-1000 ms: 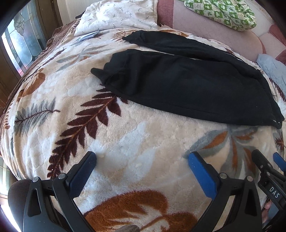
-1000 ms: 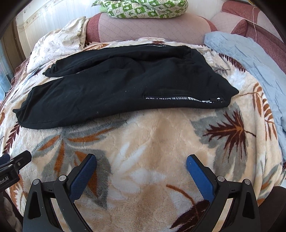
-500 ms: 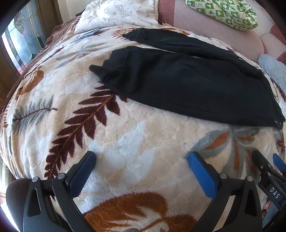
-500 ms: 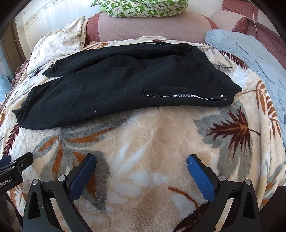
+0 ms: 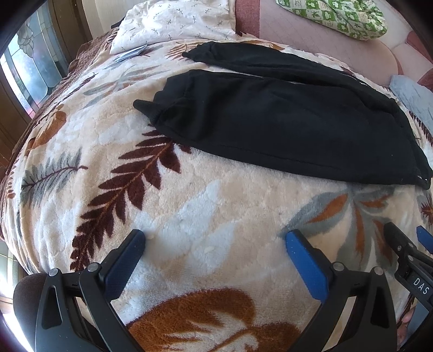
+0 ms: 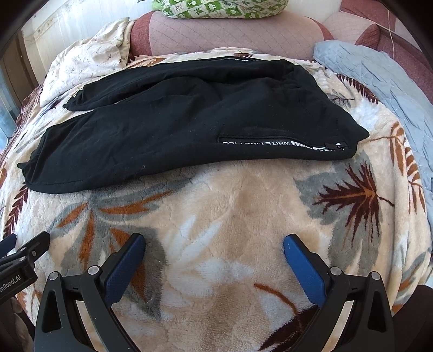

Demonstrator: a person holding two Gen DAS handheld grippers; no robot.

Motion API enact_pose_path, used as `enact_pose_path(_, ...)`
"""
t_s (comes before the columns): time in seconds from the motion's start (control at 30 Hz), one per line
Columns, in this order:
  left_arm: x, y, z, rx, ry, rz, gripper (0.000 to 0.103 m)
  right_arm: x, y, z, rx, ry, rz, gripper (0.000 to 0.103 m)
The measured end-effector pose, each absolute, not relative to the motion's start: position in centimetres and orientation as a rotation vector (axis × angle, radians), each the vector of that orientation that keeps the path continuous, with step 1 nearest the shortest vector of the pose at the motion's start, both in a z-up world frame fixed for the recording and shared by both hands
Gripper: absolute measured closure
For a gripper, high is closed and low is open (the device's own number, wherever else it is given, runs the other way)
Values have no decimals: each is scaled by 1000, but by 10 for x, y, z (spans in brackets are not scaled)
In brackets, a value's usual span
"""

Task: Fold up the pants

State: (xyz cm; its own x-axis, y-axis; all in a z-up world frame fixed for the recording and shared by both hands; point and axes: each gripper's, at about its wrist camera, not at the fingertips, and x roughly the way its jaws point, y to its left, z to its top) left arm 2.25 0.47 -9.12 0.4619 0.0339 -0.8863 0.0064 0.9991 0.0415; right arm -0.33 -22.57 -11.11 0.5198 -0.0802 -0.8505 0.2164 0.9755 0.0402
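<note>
Both tongs spread wide, nothing held. Left gripper [image 5: 215,241] hovers over the leaf-print blanket [image 5: 205,200], blue pads [image 5: 305,265] well apart, jaws empty — short of the pants. Right gripper [image 6: 214,242] same: wide apart, empty, above bare blanket [image 6: 243,205] on the near side of the garment. Each tool shows at the edge of the other's view: right gripper's tip low at the right edge of the left wrist view [image 5: 406,251], left gripper's tip low at the left edge of the right wrist view [image 6: 24,251].

Black pants [image 5: 284,121] lie flat across the blanket, spread out and unfolded, legs side by side. Leg cuffs [image 5: 159,108] point toward the left side of the bed; near leg's cuff is a bit bunched. Waist end sits at the right, a zip pocket with white lettering [image 6: 281,143] along the near edge. Far leg [image 6: 151,86] lies behind the near one, slightly splayed from it at the cuff.

Around: white patterned pillow [image 5: 176,21] beyond the cuffs, pink padded headboard [image 6: 230,32] behind the pants, green checked cushion [image 6: 224,8] on top of it, light blue quilt [image 6: 379,73] at the right beside the waist — not touching the pants, as far as visible. Window [image 5: 27,67] at far left.
</note>
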Motion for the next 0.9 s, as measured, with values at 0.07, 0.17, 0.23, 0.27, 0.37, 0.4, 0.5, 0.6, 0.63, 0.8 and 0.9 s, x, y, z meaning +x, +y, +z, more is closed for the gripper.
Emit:
enact_pose_path(0.07,23,6,-91,36,1101,9,0,-3,-226,-111,143,1009,-178,0)
enact_pose_path(0.17,23,6,-91,42,1109,3,0,-2,-226,-111,141,1018,-174,0)
enact_pose_path(0.23,23,5,-90,57,1119,-4,0,-2,-226,-112,137,1023,-169,0)
enact_pose_path(0.27,23,5,-90,57,1125,-8,0,-1,-226,-112,135,1025,-167,0)
enact_pose_path(0.37,23,7,-86,41,1136,-15,0,0,-227,-111,134,1035,-160,0)
enact_pose_path(0.4,22,8,-84,36,1131,-18,1,1,-227,-111,132,1036,-159,0)
enact_pose_path(0.5,19,8,-71,39,1090,-21,4,3,-228,-110,129,1050,-146,0)
enact_pose_path(0.6,18,8,-55,51,1042,-22,4,5,-229,-105,129,1054,-137,0)
enact_pose_path(0.63,18,8,-51,51,1031,-22,4,4,-230,-103,128,1046,-137,0)
enact_pose_path(0.8,27,17,-32,33,995,-25,4,-3,-239,-72,131,919,-135,0)
enact_pose_path(0.9,41,28,-16,20,962,-39,4,-9,-252,-38,140,767,-160,0)
